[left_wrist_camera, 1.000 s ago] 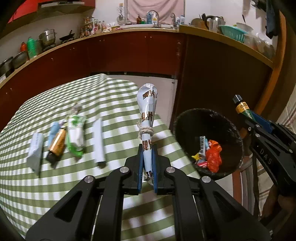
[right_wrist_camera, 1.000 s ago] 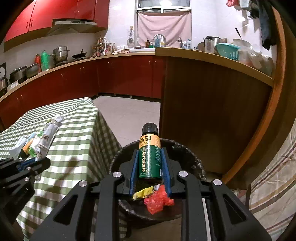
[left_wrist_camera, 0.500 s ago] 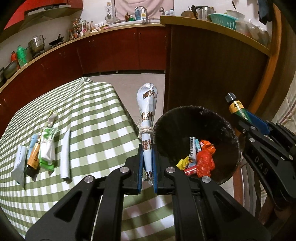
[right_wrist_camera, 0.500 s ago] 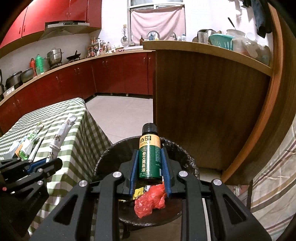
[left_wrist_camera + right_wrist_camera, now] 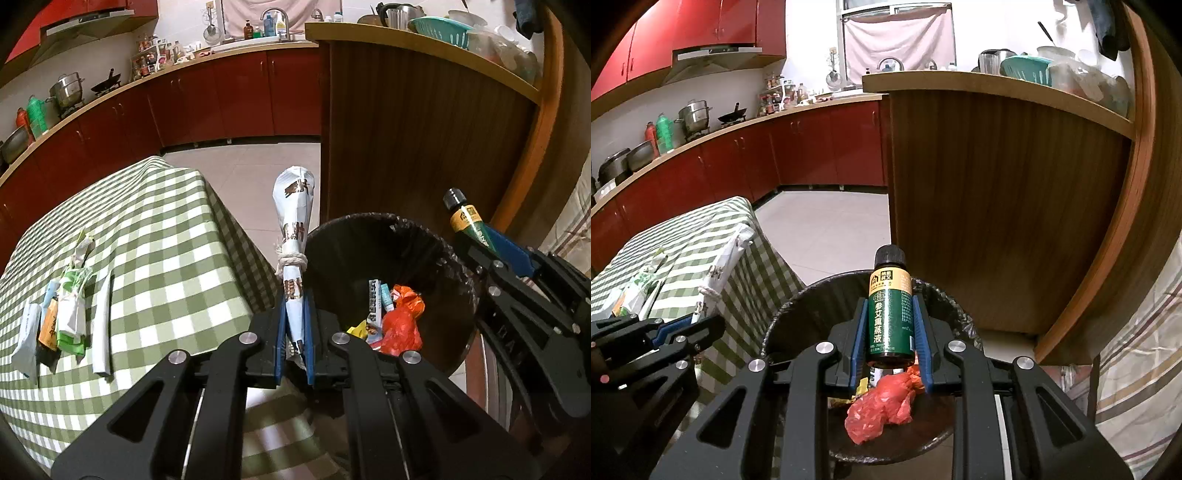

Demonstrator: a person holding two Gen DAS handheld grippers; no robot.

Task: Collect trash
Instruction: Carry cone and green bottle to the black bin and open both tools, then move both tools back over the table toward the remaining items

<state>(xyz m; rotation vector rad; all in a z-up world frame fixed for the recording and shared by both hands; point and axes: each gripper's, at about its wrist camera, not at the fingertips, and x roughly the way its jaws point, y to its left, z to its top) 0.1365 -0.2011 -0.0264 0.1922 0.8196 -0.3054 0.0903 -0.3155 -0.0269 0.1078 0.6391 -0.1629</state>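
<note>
**Now at the bin, both tools loaded**

Presently we have the left tool [image 5: 293, 347] clamped on the lower end of a rolled paper packet [image 5: 294, 236], tied round its middle with string. Its long axis runs forward along the fingers, the fatter end pointing up and away from us, just at the near rim of the black trash bin [image 5: 460, 258]. Our right tool [image 5: 889, 332] is clamped on a green bottle [image 5: 889, 314], cap end forward and upward, long axis in line with the fingers, poised over the bin's mouth.

Inside the bin we already see a red plastic bag [image 5: 882, 402] and a few wrappers, so part of the work looks done. Neither held piece has been dropped yet. On the checked bench [image 5: 177, 236] a cluster of sachets and wrappers [image 5: 62, 314] lies to be collected, so we judge the task roughly midway.
</note>
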